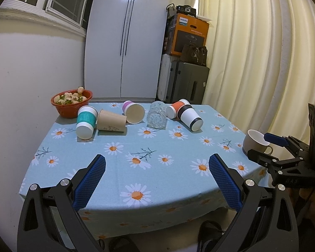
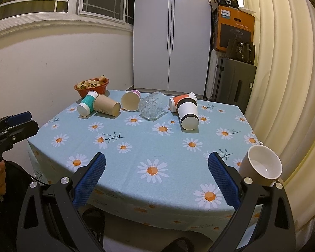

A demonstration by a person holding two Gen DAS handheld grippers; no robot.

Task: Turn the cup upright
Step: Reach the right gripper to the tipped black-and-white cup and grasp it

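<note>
Several cups lie on their sides along the far part of the table (image 1: 157,180): a teal-banded cup (image 1: 85,121), a brown paper cup (image 1: 111,120), a pink-banded cup (image 1: 133,111), a clear glass (image 1: 156,115), an orange cup (image 1: 174,109) and a black-banded white cup (image 1: 190,116). They also show in the right wrist view, such as the black-banded cup (image 2: 188,113) and the glass (image 2: 150,106). A beige mug (image 2: 260,169) stands upright at the near right. My left gripper (image 1: 157,166) and right gripper (image 2: 156,166) are open and empty over the table's near edge.
A red bowl of fruit (image 1: 71,103) sits at the far left corner. A white cabinet (image 1: 126,42), suitcases (image 1: 184,84) and an orange box (image 1: 189,35) stand behind. A curtain (image 1: 262,63) hangs on the right. The right gripper's side shows in the left wrist view (image 1: 279,147).
</note>
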